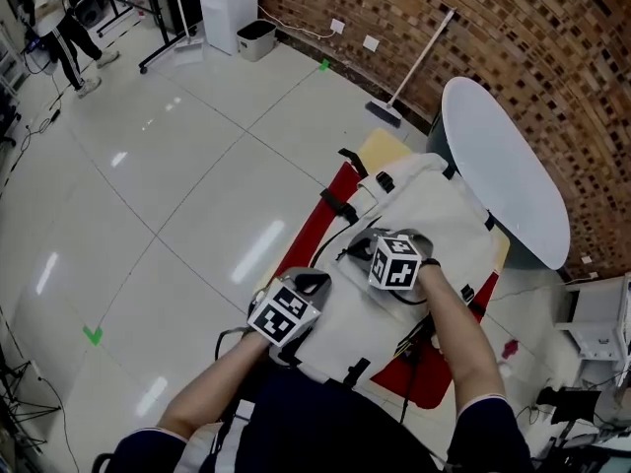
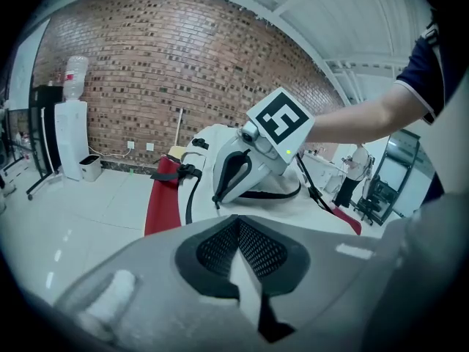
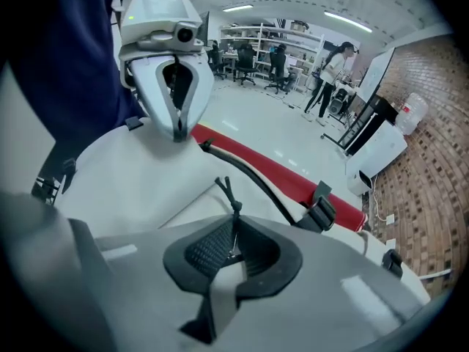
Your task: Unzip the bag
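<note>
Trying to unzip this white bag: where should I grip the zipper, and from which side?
Grip the black cord pull low down, from above the bag: the cord stands clear of the bag's flat top. The right gripper is shut on it.

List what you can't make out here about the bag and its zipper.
- Zipper slider: right gripper view; the right gripper is shut on the pull cord, hiding the slider.
- How far the zipper is open: head view; both grippers and forearms cover that part of the bag.
- Whether the left gripper pinches fabric: its shut jaws hide the contact.
</note>
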Demonstrator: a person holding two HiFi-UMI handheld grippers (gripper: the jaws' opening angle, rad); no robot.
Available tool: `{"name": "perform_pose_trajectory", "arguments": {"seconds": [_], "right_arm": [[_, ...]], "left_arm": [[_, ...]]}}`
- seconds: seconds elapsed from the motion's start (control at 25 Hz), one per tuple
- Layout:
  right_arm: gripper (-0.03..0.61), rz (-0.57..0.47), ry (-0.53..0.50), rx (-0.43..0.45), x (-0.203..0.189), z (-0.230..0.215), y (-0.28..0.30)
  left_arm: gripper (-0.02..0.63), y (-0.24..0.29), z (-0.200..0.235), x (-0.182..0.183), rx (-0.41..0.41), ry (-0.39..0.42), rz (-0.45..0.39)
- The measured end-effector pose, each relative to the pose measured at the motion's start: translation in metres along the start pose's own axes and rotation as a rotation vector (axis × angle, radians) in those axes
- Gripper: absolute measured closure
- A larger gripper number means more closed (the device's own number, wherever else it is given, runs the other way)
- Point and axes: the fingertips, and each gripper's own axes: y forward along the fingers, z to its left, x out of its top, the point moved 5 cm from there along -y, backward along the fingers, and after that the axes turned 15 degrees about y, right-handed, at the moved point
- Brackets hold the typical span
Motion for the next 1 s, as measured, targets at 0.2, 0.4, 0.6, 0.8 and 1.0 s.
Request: {"name": "perform_pose_trajectory", "arguments": {"seconds": [0.2, 0.4, 0.6, 0.8, 1.0], "right_arm": [[0.548, -0.028, 0.061, -0.036, 0.002, -0.011, 0.000], [0.545, -0.088, 0.128, -0.091, 0.012, -0.031, -0.011], [0.542, -0.115, 0.187, -0.133, 0.012, -0.046, -0.016], [0.541, -0.167, 0.283, -0.208, 0.015, -0.069, -0.028], [0.538, -0.191, 0.363, -0.255, 0.009, -0.085, -0.037]], "left_arm": [[0.612, 0.004, -0.004, 0.003, -0.013, 0.000, -0.004], [0.612, 0.007, -0.002, 0.004, -0.021, 0.002, -0.006], [0.612, 0.014, -0.007, 0.005, -0.037, 0.000, -0.005], [0.612, 0.015, -0.006, 0.004, -0.045, -0.003, -0.001], [0.612, 0.016, -0.005, 0.002, -0.045, -0.006, 0.003]]}}
